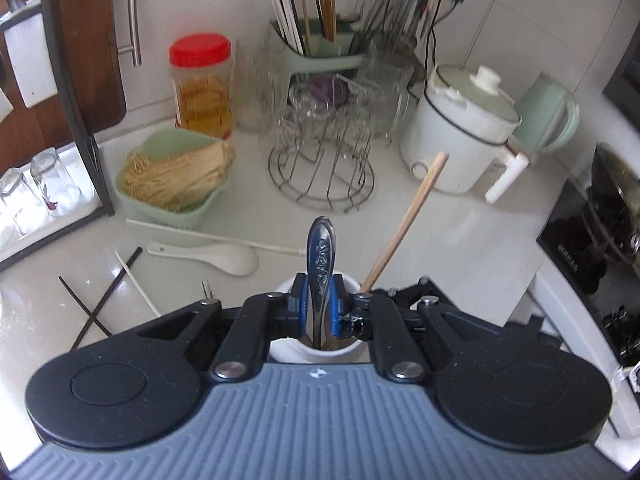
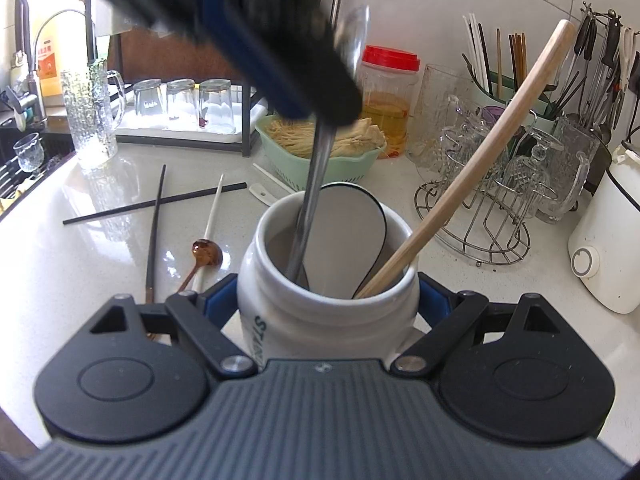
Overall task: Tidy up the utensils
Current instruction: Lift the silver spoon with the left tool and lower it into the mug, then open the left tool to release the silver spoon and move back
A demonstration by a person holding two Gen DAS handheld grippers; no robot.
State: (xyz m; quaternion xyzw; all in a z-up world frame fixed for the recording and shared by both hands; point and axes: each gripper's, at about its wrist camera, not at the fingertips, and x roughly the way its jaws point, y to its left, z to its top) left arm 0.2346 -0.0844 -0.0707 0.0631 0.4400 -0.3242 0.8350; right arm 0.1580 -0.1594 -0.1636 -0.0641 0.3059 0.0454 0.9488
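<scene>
My left gripper [image 1: 320, 284] is shut on the embossed handle of a metal spoon [image 1: 322, 248], right above a white ceramic jar [image 1: 316, 354]. In the right wrist view the spoon [image 2: 316, 176] slants down with its lower end inside the jar [image 2: 332, 320]. My right gripper [image 2: 326, 294] is shut on the jar, one blue pad on each side. The left gripper [image 2: 332, 108] shows there as a dark blur above the jar. A curved wooden handle [image 2: 480, 160] and a white black-rimmed scoop [image 2: 344, 232] stand in the jar.
Left of the jar on the white counter lie black chopsticks [image 2: 156, 200], a white chopstick [image 2: 210, 220], a brown spoon [image 2: 206, 254] and a white ceramic spoon [image 1: 216, 258]. Behind stand a green basket [image 1: 172, 184], a wire glass rack [image 1: 324, 164], a white cooker [image 1: 460, 128] and a chopstick holder [image 1: 316, 48].
</scene>
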